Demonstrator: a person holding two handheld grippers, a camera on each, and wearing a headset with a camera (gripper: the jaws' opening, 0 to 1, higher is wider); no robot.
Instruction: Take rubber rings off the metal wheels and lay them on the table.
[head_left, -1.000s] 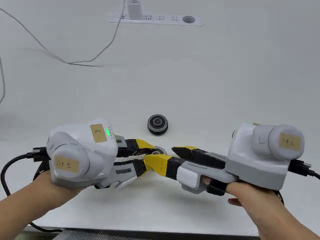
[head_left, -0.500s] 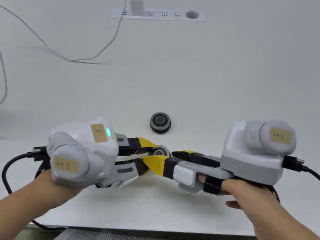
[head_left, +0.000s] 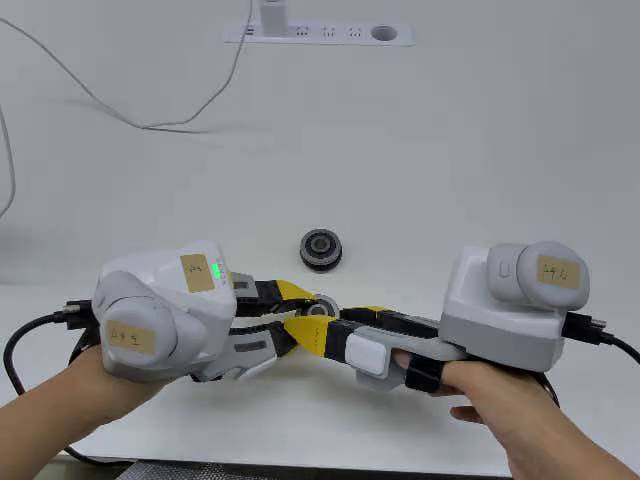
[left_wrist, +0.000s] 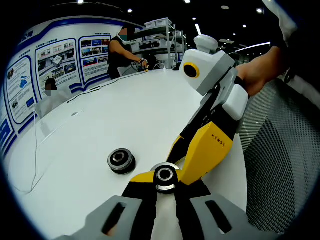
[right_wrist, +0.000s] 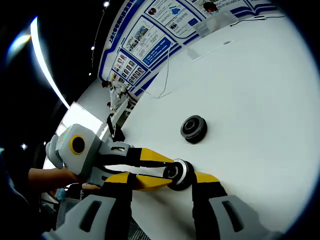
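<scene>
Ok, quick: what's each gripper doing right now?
Left gripper: closed on the wheel, holding it above the table.
Right gripper: closed on that same wheel from the opposite side.

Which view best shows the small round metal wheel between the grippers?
Left gripper view: small round metal wheel faces the camera, hub clear. Right gripper view shows it obliquely; head view, mostly hidden by jaws.
</scene>
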